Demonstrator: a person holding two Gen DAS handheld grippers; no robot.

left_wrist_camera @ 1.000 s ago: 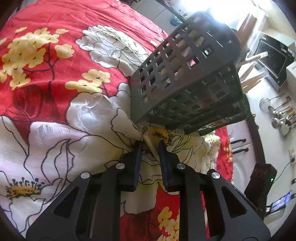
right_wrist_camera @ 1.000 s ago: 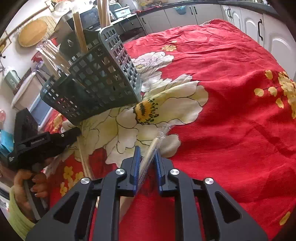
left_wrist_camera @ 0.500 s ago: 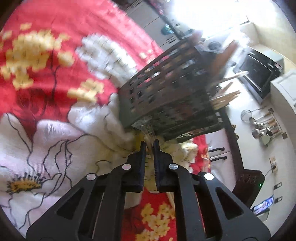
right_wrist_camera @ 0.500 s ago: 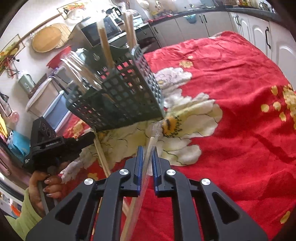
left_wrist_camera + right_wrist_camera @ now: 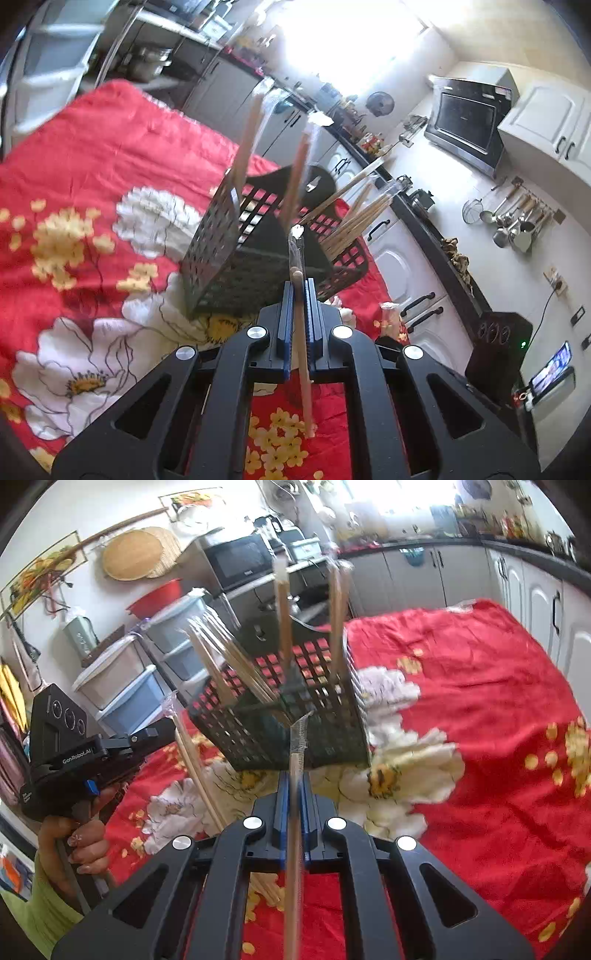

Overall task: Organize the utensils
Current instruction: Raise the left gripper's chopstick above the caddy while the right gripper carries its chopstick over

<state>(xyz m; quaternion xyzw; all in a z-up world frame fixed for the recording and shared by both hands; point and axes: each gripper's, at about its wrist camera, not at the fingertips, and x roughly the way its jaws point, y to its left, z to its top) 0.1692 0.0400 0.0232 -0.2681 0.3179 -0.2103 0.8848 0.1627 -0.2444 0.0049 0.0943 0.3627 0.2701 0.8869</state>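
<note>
both grippers raised, wrapped wooden chopsticks (image 5: 303, 354) clamped

Materials and finishes: cloth, plastic, wood, metal.
Table cloth (image 5: 110, 140): woven fabric, matt, creased, printed with flowers. Basket (image 5: 295, 716): dark perforated plastic, matt. Chopsticks (image 5: 354, 221): pale wood, smooth, some sheathed in clear glossy plastic sleeves. Left gripper (image 5: 300, 295) and right gripper (image 5: 293, 786): matt black plastic, blue ribbed pads, bright metal screw heads; one wooden chopstick (image 5: 304, 369) is pinched in the left, one wrapped chopstick (image 5: 295, 812) in the right. Hanging ladles (image 5: 517, 225): polished metal.
</note>
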